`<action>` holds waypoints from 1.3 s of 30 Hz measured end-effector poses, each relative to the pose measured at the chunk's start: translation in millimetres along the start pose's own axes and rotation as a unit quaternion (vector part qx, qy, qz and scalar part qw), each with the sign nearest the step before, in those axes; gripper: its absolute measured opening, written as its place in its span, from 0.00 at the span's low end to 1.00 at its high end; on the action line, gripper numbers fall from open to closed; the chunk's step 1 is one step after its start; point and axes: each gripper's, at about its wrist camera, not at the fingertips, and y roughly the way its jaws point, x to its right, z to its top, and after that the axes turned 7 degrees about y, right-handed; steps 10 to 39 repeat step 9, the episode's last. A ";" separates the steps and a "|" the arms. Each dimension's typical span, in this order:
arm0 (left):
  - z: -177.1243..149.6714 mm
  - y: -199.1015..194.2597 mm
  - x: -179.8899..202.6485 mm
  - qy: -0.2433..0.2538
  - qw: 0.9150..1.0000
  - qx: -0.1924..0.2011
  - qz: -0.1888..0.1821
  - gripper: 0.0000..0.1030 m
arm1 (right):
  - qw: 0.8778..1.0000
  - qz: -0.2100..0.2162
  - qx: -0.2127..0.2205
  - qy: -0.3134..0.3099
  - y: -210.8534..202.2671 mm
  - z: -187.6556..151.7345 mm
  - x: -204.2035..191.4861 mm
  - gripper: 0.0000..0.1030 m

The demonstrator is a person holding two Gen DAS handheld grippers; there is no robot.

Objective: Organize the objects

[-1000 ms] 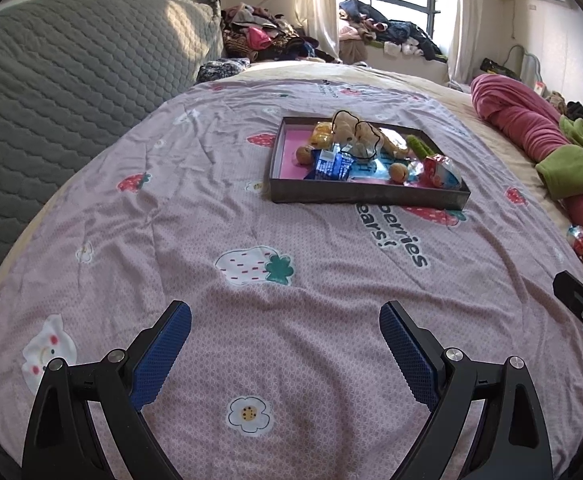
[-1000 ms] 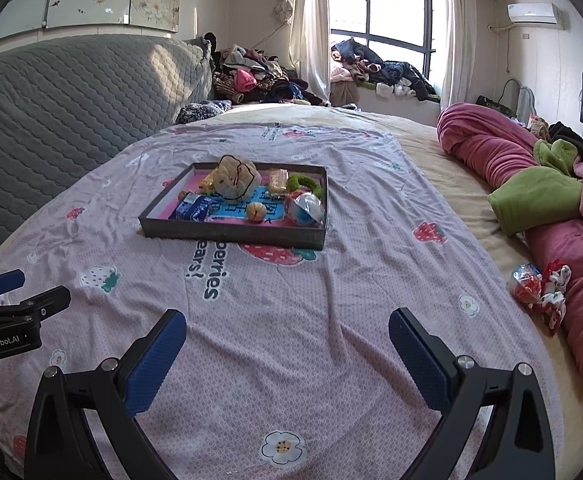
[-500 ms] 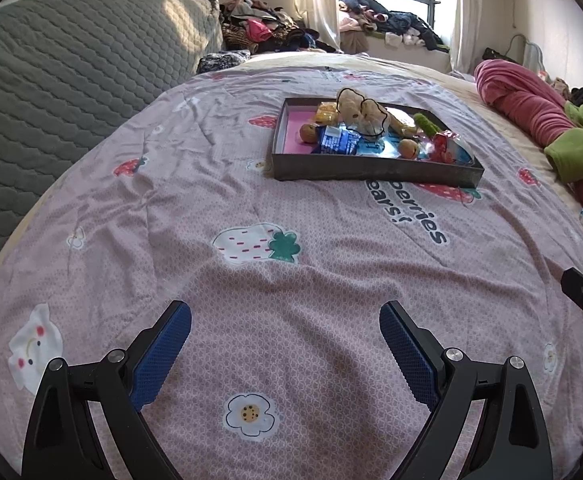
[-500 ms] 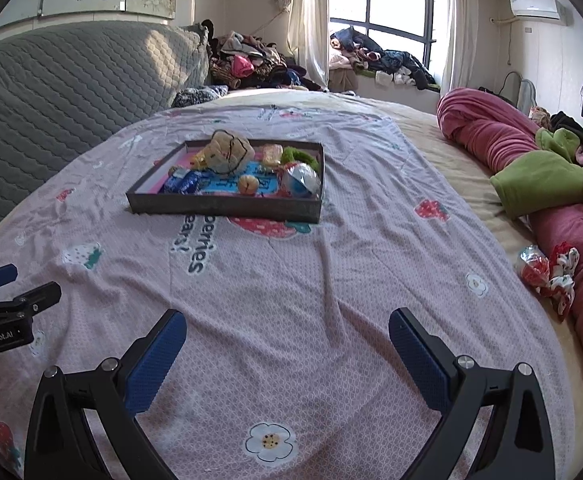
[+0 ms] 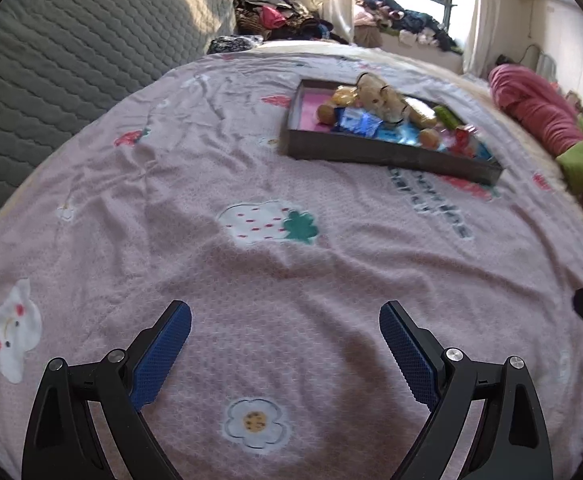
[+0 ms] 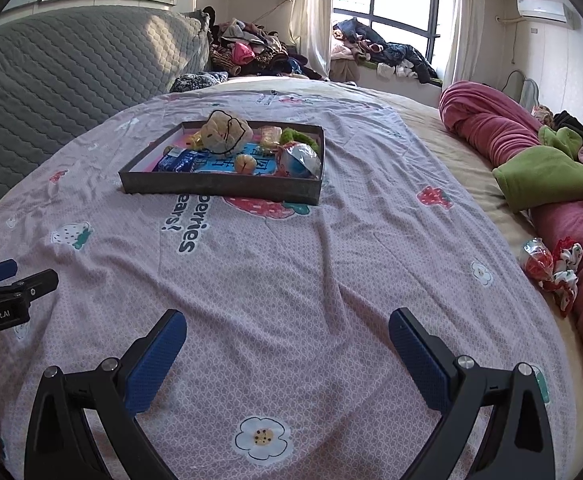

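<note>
A dark tray (image 6: 219, 189) (image 5: 387, 156) sits on the bed, far ahead of both grippers. It holds a beige plush toy (image 6: 227, 131), a blue packet (image 6: 177, 161), a small orange fruit (image 6: 244, 165), a green item (image 6: 291, 135) and a red-and-clear wrapped ball (image 6: 299, 160). A red-and-white wrapped item (image 6: 551, 266) lies on the bed's right side beside the pink quilt. My left gripper (image 5: 285, 322) is open and empty above the sheet. My right gripper (image 6: 287, 330) is open and empty too.
The bed has a pink strawberry-print sheet (image 6: 291, 280). A grey quilted headboard (image 6: 71, 68) stands at the left. A rolled pink quilt (image 6: 511, 132) with a green cloth (image 6: 539, 176) lies on the right. Piled clothes (image 6: 251, 54) sit by the window.
Both grippers have drawn closer to the sheet and tilted down; the tray sits higher and farther right in the left view. Both grippers stay open and empty.
</note>
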 end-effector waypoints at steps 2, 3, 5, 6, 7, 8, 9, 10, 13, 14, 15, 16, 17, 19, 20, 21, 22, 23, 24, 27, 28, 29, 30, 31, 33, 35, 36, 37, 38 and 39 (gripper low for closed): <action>-1.1 0.8 1.6 0.007 1.000 0.004 0.006 0.93 | 1.000 -0.003 -0.002 -0.002 1.0 -1.0 0.4 0.99; -1.9 1.0 1.6 0.006 1.000 0.003 0.010 0.93 | 1.000 -0.004 -0.003 -0.002 1.4 -1.3 0.6 0.99; -2.8 1.0 1.8 0.004 1.000 0.000 0.008 0.93 | 1.000 -0.004 -0.004 -0.002 1.8 -1.6 0.6 0.99; -3.1 1.8 2.2 0.003 1.000 0.000 0.006 0.93 | 1.000 -0.005 -0.004 -0.002 2.0 -1.6 1.2 0.99; -3.2 2.9 2.5 0.004 1.000 -0.003 0.006 0.93 | 1.000 -0.006 -0.004 -0.001 1.6 -1.8 2.0 0.99; -3.5 3.8 3.1 0.007 1.000 -0.005 0.007 0.93 | 1.000 -0.005 -0.004 -0.001 1.4 -1.6 2.6 0.99; -4.1 4.4 3.9 0.009 1.000 -0.005 0.009 0.93 | 1.000 -0.005 -0.004 0.001 1.4 -1.8 3.6 0.99; -4.1 4.4 3.9 0.009 1.000 -0.005 0.009 0.93 | 1.000 -0.005 -0.004 0.001 1.4 -1.8 3.6 0.99; -4.1 4.4 3.9 0.009 1.000 -0.005 0.009 0.93 | 1.000 -0.005 -0.004 0.001 1.4 -1.8 3.6 0.99; -4.1 4.4 3.9 0.009 1.000 -0.005 0.009 0.93 | 1.000 -0.005 -0.004 0.001 1.4 -1.8 3.6 0.99; -4.1 4.4 3.9 0.009 1.000 -0.005 0.009 0.93 | 1.000 -0.005 -0.004 0.001 1.4 -1.8 3.6 0.99; -4.1 4.4 3.9 0.009 1.000 -0.005 0.009 0.93 | 1.000 -0.005 -0.004 0.001 1.4 -1.8 3.6 0.99; -4.1 4.4 3.9 0.009 1.000 -0.005 0.009 0.93 | 1.000 -0.005 -0.004 0.001 1.4 -1.8 3.6 0.99; -4.1 4.4 3.9 0.009 1.000 -0.005 0.009 0.93 | 1.000 -0.005 -0.004 0.001 1.4 -1.8 3.6 0.99; -4.1 4.4 3.9 0.009 1.000 -0.005 0.009 0.93 | 1.000 -0.005 -0.004 0.001 1.4 -1.8 3.6 0.99; -4.1 4.4 3.9 0.009 1.000 -0.005 0.009 0.93 | 1.000 -0.005 -0.004 0.001 1.4 -1.8 3.6 0.99; -4.1 4.4 3.9 0.009 1.000 -0.005 0.009 0.93 | 1.000 -0.005 -0.004 0.001 1.4 -1.8 3.6 0.99; -4.1 4.4 3.9 0.009 1.000 -0.005 0.009 0.93 | 1.000 -0.005 -0.004 0.001 1.4 -1.8 3.6 0.99; -4.1 4.4 3.9 0.009 1.000 -0.005 0.009 0.93 | 1.000 -0.005 -0.004 0.001 1.4 -1.8 3.6 0.99; -4.1 4.4 3.9 0.009 1.000 -0.005 0.009 0.93 | 1.000 -0.005 -0.004 0.001 1.4 -1.8 3.6 0.99; -4.1 4.4 3.9 0.009 1.000 -0.005 0.009 0.93 | 1.000 -0.005 -0.004 0.001 1.4 -1.8 3.6 0.99; -4.1 4.4 3.9 0.009 1.000 -0.005 0.009 0.93 | 1.000 -0.005 -0.004 0.001 1.4 -1.8 3.6 0.99; -4.1 4.4 3.9 0.009 1.000 -0.005 0.009 0.93 | 1.000 -0.005 -0.004 0.001 1.4 -1.8 3.6 0.99; -4.1 4.4 3.9 0.009 1.000 -0.005 0.009 0.93 | 1.000 -0.005 -0.004 0.001 1.4 -1.8 3.6 0.99; -4.1 4.4 3.9 0.009 1.000 -0.005 0.009 0.93 | 1.000 -0.005 -0.004 0.001 1.4 -1.8 3.6 0.99; -4.1 4.4 3.9 0.009 1.000 -0.005 0.009 0.93 | 1.000 -0.005 -0.004 0.001 1.4 -1.8 3.6 0.99; -4.1 4.4 3.9 0.009 1.000 -0.005 0.009 0.93 | 1.000 -0.005 -0.004 0.001 1.4 -1.8 3.6 0.99; -4.1 4.4 3.9 0.009 1.000 -0.005 0.009 0.93 | 1.000 -0.005 -0.004 0.001 1.4 -1.8 3.6 0.99; -4.1 4.4 3.9 0.009 1.000 -0.005 0.009 0.93 | 1.000 -0.005 -0.004 0.001 1.4 -1.8 3.6 0.99; -4.1 4.4 3.9 0.009 1.000 -0.005 0.009 0.93 | 1.000 -0.005 -0.004 0.001 1.4 -1.8 3.6 0.99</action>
